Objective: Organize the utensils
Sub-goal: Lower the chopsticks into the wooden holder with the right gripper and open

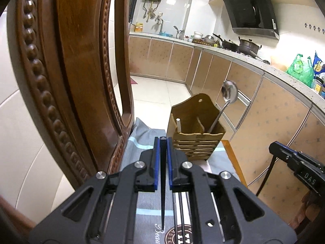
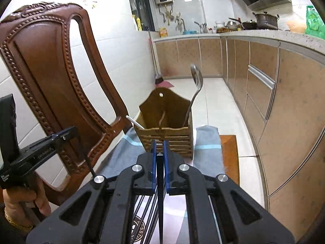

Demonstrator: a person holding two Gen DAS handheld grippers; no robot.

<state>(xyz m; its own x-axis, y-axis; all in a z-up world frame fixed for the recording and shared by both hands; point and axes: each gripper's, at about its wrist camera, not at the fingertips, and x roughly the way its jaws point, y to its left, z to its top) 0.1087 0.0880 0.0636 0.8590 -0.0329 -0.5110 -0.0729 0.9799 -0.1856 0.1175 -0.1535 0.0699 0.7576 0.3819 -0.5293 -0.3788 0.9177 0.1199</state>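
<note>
each gripper, left and right, was clamped on one black chopstick by its thick end, near the slatted wooden holder on the desk; stiff, light, slippery, likely to swing if pinched loosely.

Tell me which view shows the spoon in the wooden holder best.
Left wrist view: the spoon faces the camera, bowl and handle clear, in the holder. Right wrist view shows it nearly edge-on.
</note>
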